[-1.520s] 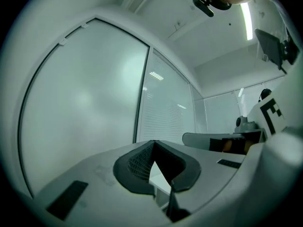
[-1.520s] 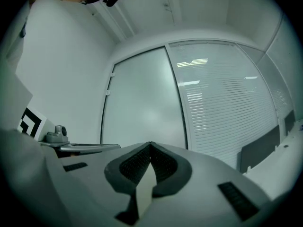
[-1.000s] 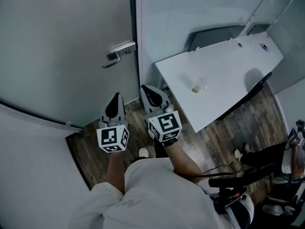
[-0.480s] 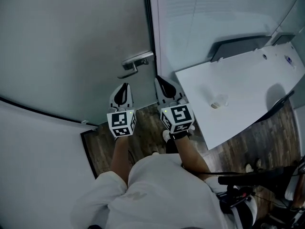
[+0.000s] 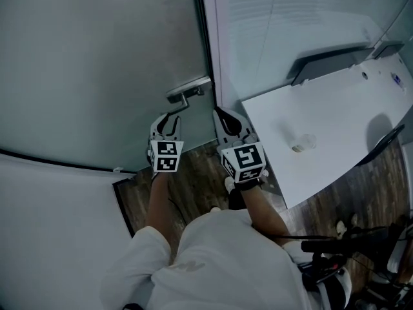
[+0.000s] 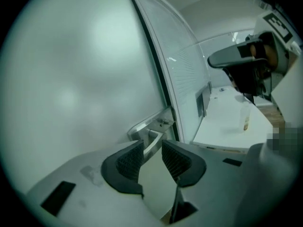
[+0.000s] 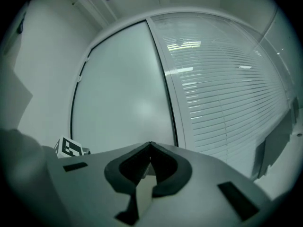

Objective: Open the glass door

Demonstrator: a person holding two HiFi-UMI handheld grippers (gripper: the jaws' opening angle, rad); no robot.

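Observation:
The frosted glass door (image 5: pixel 97 63) stands closed, with a metal lever handle (image 5: pixel 188 90) at its right edge. My left gripper (image 5: pixel 168 120) is just below and in front of that handle. Its jaws have just been opening and now stand apart. In the left gripper view the lever's (image 6: pixel 150 137) end shows in the gap at the left gripper's (image 6: pixel 151 149) tips, and the pads do not press on it. My right gripper (image 5: pixel 221 113) hovers to the right of the handle, near the door frame. It (image 7: pixel 150 146) is shut and holds nothing, and faces the door (image 7: pixel 123 89).
A glass panel with blinds (image 5: pixel 290 18) adjoins the door on the right. A white table (image 5: pixel 335 128) with a small bottle (image 5: pixel 301 144) stands close on the right. A white wall (image 5: pixel 51 225) closes in on the left. Dark equipment (image 5: pixel 348 244) sits on the wood floor (image 5: pixel 193 179).
Both grippers have moved forward toward the door. The left one has closed in on the lever and its jaws have parted. The right stays shut.

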